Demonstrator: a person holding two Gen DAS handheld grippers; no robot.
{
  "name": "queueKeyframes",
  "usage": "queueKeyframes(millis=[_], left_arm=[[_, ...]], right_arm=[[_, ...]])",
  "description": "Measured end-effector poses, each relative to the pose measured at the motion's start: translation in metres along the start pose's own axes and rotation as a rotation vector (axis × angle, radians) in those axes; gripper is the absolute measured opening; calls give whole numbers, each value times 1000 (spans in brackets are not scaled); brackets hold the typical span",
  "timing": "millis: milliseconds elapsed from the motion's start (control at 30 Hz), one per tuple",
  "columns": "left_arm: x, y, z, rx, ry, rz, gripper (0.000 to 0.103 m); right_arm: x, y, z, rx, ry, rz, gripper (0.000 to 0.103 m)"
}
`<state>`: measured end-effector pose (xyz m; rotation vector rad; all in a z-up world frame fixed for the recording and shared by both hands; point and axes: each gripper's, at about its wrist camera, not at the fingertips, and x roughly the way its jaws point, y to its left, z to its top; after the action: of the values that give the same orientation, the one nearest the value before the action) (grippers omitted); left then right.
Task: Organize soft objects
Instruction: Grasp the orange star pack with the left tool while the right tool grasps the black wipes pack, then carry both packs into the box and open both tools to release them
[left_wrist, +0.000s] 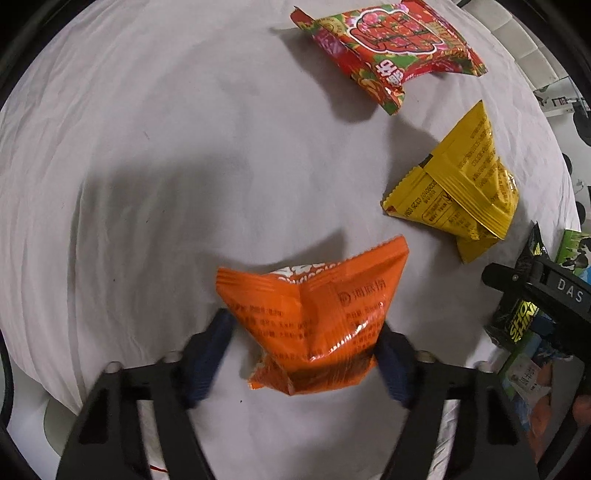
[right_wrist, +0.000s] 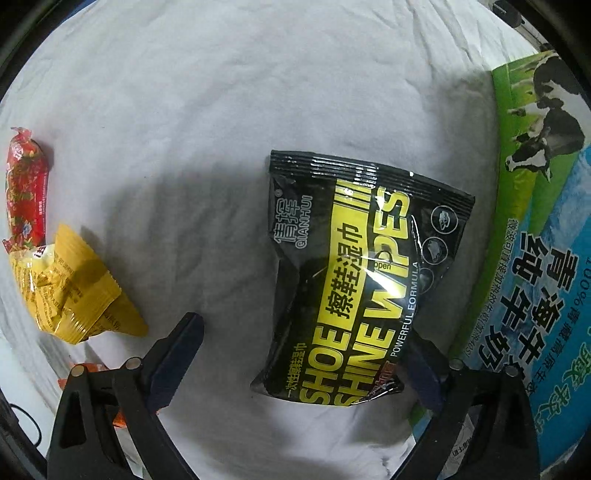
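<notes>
A table covered with a wrinkled white cloth (left_wrist: 155, 155) is seen in both wrist views. In the left wrist view, an orange snack packet (left_wrist: 314, 321) is clamped between the two blue-padded fingers of the left hand-held gripper (left_wrist: 306, 332); the packet is pinched at its lower half and its upper corners are flared outward. It cannot be told whether the packet is lifted or resting on the cloth. Farther ahead and to the right, a yellow packet (left_wrist: 461, 188) is laid crumpled on the cloth, and beyond it a red floral packet (left_wrist: 391, 51) is seen near the far edge. The three packets are kept apart from one another.

In the right wrist view, a black shoe wipes pack (right_wrist: 354, 280) is positioned between the fingers of the right hand-held gripper (right_wrist: 306, 339), whose fingers are spread apart. The right finger is touched or hidden by the pack's edge, while the left finger (right_wrist: 177, 350) is held well clear of it. Just to the right of the pack, a green and blue milk carton box (right_wrist: 539, 229) is laid on the table. At the left, the yellow packet (right_wrist: 74, 291) and the red floral packet (right_wrist: 27, 192) are seen close together, and a part of the orange snack packet (right_wrist: 88, 369) is glimpsed behind the left finger.
</notes>
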<state>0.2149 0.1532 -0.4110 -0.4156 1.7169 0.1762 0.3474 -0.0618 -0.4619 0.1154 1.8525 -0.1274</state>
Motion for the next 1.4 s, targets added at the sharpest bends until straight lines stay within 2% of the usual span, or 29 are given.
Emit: queueKeyframes(millis=[33, 133, 200, 267, 433, 600, 733, 867, 1200, 1400], left_arm=[[2, 2, 2, 5, 1, -3, 52], [3, 0, 3, 11, -13, 4, 46], [1, -5, 7, 15, -25, 15, 43], [1, -7, 6, 17, -37, 24, 41], [2, -15, 0, 22, -68, 44, 36], [-5, -22, 2, 22, -92, 53, 35], [-24, -26, 10, 29, -125, 66, 35], [-50, -35, -1, 54, -178, 71, 35], [-128, -51, -26, 109, -313, 14, 35], [-167, -53, -56, 153, -390, -33, 35]], right_arm=[[-2, 2, 0, -3, -8, -3, 96], [-11, 0, -10, -17, -33, -10, 82], [-17, 4, -12, -36, -45, -12, 66], [-21, 8, -13, -49, -53, -21, 58], [-24, 15, -13, -69, -58, -29, 57], [-25, 13, -22, -80, -70, -27, 52], [-33, 16, -38, -104, -93, -15, 50], [-49, 11, -54, -131, -130, 13, 49], [-135, 9, -116, -265, -303, 122, 49], [-195, -14, -160, -304, -435, 159, 49]])
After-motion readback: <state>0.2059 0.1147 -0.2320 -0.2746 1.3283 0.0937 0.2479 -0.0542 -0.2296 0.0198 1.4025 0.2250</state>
